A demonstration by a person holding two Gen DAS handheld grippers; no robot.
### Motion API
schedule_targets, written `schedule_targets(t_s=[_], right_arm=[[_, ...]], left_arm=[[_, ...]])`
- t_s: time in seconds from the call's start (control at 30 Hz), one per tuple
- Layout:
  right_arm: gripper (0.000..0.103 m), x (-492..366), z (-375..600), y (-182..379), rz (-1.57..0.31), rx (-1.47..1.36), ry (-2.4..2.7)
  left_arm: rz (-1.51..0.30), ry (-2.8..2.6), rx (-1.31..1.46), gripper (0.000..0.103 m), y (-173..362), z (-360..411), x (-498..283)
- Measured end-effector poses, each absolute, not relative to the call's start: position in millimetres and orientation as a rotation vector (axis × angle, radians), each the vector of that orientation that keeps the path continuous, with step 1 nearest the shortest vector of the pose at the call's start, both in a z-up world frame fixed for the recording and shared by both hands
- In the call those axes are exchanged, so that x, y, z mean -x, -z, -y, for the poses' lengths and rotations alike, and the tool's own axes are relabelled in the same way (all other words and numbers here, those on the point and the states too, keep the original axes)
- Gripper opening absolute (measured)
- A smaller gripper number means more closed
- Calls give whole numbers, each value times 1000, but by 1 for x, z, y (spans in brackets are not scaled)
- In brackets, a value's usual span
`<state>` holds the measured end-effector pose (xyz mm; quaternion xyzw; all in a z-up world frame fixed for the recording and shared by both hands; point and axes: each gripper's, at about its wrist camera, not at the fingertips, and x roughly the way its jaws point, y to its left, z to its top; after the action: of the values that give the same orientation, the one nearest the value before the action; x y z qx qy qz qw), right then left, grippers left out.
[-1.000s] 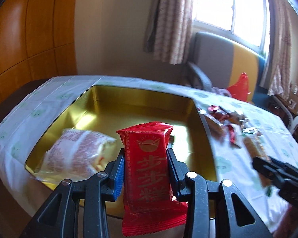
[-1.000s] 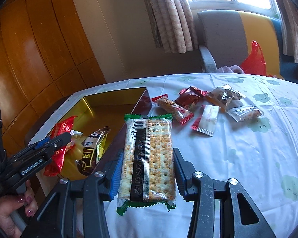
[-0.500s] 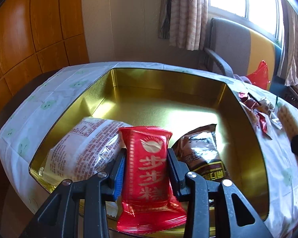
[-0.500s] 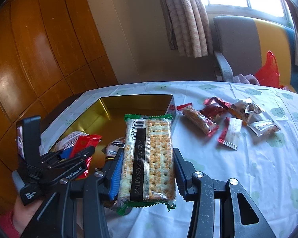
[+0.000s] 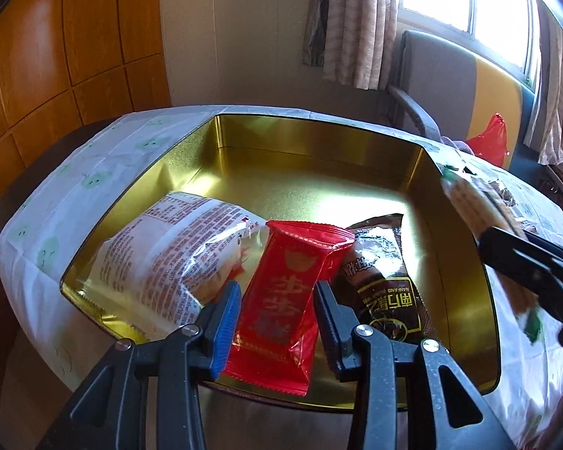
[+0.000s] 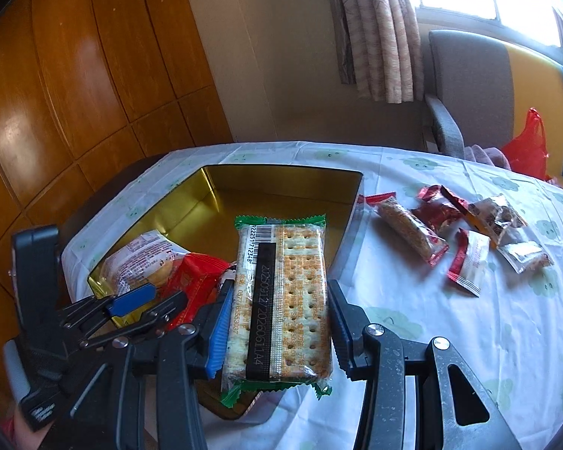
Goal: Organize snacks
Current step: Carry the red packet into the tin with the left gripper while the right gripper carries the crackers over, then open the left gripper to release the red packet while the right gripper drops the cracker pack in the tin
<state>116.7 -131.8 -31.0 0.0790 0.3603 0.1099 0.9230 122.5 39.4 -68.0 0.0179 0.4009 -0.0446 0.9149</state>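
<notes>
A gold tin (image 5: 311, 150) sits on the table's left part; it also shows in the right wrist view (image 6: 281, 191). My left gripper (image 5: 277, 300) has opened; the red snack packet (image 5: 289, 296) lies between its jaws, resting in the tin's near end between a white-and-red bag (image 5: 161, 258) and a dark brown packet (image 5: 386, 285). My right gripper (image 6: 277, 300) is shut on a green-edged cracker pack (image 6: 281, 300), held above the tin's near right rim. It shows blurred at the right of the left wrist view (image 5: 480, 210).
Several loose snack packets (image 6: 465, 228) lie on the white tablecloth (image 6: 469, 337) right of the tin. A grey and yellow armchair (image 6: 469, 86) with a red bag (image 6: 529, 150) stands behind the table. Wood panelling (image 6: 75, 75) is at left.
My left gripper has gone lower into the tin and its jaws have spread, so the red packet now tilts loose. My right gripper has carried the cracker pack left over the tin's edge.
</notes>
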Motion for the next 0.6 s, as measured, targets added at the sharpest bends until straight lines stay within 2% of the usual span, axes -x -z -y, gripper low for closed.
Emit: schedule_targets(t_s=[0.6], right_arm=[[47, -180, 104, 38, -796, -39, -245]], left_arm=[[-837, 92, -13, 41, 61, -36, -114]])
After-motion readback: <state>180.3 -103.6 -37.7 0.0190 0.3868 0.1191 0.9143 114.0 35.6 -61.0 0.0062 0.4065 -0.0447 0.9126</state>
